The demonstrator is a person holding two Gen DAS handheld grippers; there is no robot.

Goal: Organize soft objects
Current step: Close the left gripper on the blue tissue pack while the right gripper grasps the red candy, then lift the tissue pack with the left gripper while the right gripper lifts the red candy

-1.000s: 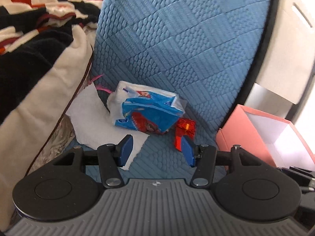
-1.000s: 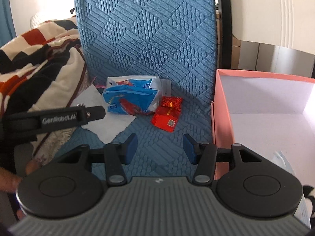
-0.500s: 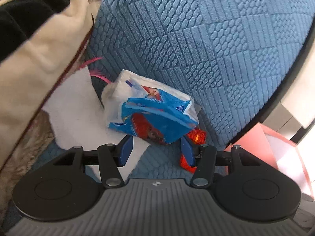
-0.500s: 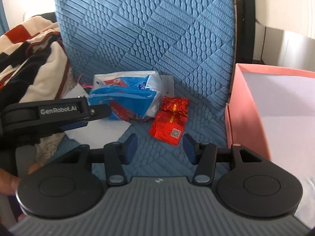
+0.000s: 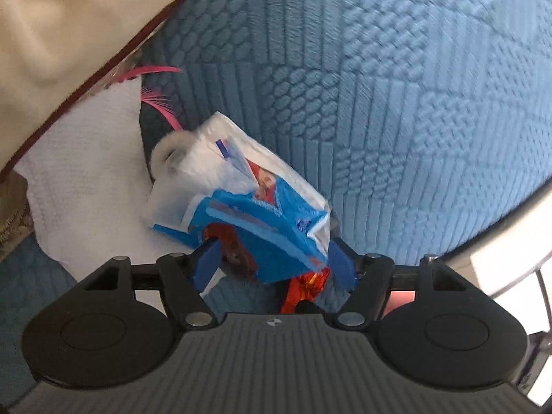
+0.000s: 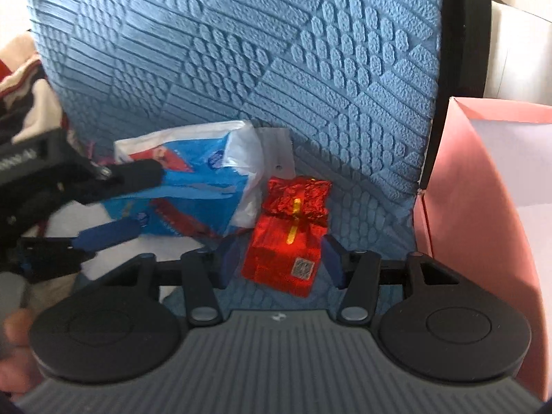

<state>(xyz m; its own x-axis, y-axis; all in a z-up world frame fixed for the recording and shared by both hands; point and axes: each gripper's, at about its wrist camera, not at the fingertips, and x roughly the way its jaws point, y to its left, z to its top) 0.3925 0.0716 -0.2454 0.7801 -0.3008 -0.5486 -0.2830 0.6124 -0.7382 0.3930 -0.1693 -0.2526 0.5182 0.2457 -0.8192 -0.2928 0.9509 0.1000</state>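
A crumpled blue-and-white plastic pack of tissues [image 5: 241,214] lies on the seat of a blue quilted-fabric chair [image 5: 396,103], close to the foot of its backrest, and its near end sits between the blue pads of the left gripper [image 5: 274,267]. Those jaws have just been opening and stand spread — the pack is between them, but whether either pad touches it is hard to tell through the blur. Just beside the pack, on its right in the right wrist view, a small red foil packet with a gold stripe [image 6: 291,234] lies flat on the same seat, its crinkled top near the backrest. The right gripper [image 6: 281,260] straddles this packet; its jaws have also just been opening, and a sliver of blue seat shows between each pad and the foil, so nothing is pinched. A white textured cloth [image 5: 89,179] lies on the seat left of the tissue pack, partly under it, with a pink feather-like wisp [image 5: 158,100] at its upper corner. A cream blanket with a dark red edge [image 5: 69,34] hangs over the seat's left side. To the right of the chair stands an open pink cardboard box [image 6: 483,179] (pale inside). A fingertip [image 6: 15,324] shows at the left edge of the right wrist view.
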